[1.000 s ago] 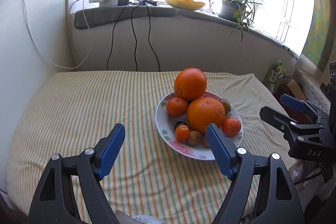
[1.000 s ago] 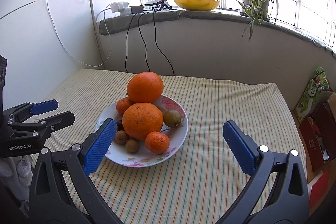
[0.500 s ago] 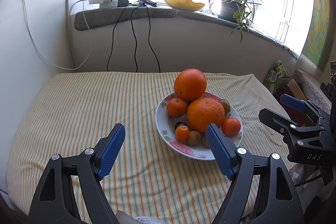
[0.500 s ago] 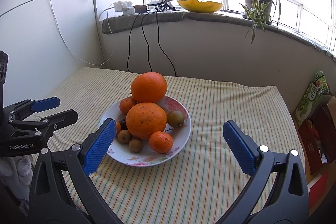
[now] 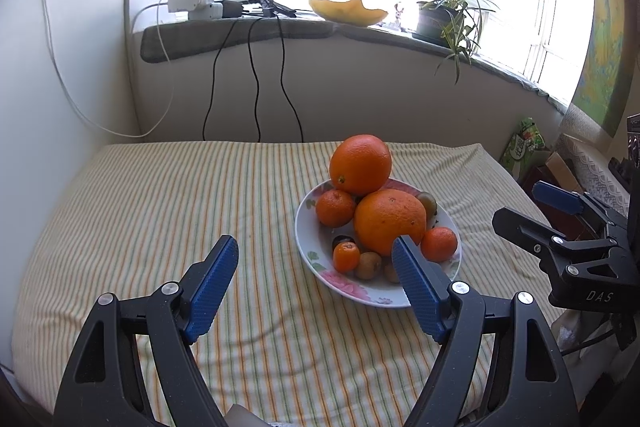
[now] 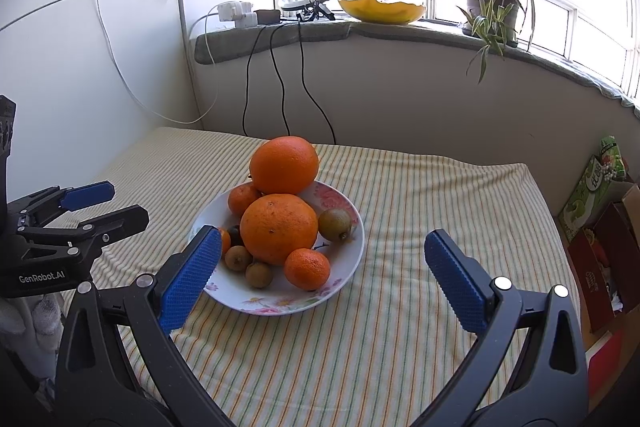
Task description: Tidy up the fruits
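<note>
On the striped worktop, fruit plate is sitting centre, two big oranges stacked on top. Left gripper and right gripper are hovering near it, both gaping wide, gripping nothing.

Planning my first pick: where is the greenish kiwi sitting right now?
In the right wrist view the greenish kiwi lies on the plate's right side, beside the lower big orange, behind the small tangerine.

Glossy ceramic plate; striped woven cloth; dimpled orange peel.
</note>
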Motion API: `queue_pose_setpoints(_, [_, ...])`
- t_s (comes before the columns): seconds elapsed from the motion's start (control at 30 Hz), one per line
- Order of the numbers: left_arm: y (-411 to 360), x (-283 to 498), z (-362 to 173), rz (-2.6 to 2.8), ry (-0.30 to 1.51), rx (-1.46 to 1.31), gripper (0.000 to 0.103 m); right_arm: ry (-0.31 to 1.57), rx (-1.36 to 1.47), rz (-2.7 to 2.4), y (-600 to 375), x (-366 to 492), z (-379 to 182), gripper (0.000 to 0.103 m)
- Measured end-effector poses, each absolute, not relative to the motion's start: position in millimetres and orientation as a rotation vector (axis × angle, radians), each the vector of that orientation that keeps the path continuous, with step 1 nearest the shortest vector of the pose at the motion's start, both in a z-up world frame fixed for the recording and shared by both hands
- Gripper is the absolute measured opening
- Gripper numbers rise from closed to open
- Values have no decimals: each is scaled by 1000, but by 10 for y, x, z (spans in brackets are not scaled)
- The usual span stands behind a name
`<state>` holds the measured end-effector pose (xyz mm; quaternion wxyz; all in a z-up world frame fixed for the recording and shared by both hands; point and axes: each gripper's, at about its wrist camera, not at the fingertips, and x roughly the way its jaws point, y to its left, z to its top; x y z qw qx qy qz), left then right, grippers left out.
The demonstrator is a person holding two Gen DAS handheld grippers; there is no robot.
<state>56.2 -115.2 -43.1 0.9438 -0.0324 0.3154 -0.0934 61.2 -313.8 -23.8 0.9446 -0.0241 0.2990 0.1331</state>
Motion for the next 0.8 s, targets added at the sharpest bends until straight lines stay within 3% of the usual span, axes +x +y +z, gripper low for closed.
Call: queue_pose_setpoints(0.8, [-1129,581,-441,-171,650,-72,79,634,-12,246,-3254,673,-293,103])
